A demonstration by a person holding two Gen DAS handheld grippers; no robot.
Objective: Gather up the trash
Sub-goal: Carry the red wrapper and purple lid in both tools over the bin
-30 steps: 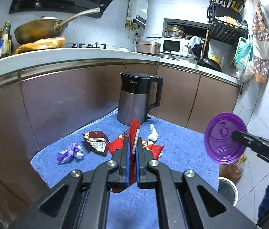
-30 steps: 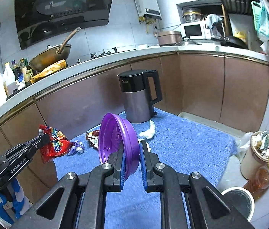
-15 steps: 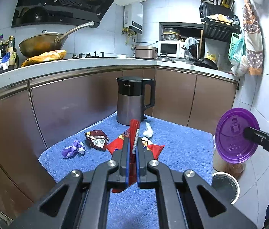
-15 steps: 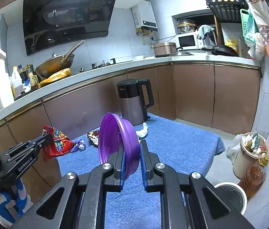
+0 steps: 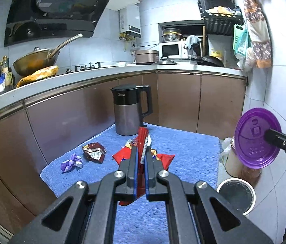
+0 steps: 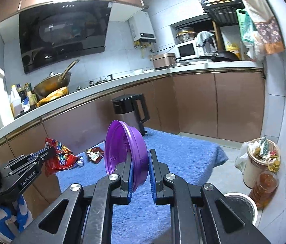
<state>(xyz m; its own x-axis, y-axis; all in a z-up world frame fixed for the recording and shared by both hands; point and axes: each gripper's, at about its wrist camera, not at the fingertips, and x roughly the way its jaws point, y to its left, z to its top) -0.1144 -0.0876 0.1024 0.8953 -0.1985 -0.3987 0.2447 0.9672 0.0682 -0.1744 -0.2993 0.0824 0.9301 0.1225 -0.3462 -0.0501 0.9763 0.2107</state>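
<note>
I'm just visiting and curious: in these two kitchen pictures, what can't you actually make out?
- Right wrist view: the kettle is partly hidden behind the purple lid held in the right claw.
- Left wrist view: the red snack bag is partly covered by the left claw; its print is unreadable.
- Both views: the white bin's contents look dark, unclear.
- Right wrist view: the full trash bucket's items are too small to name.

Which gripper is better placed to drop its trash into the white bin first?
Probably the right gripper. Its purple lid hangs near the white bin, on the right side of the blue cloth. The left gripper, with its red wrapper, is farther left.
</note>
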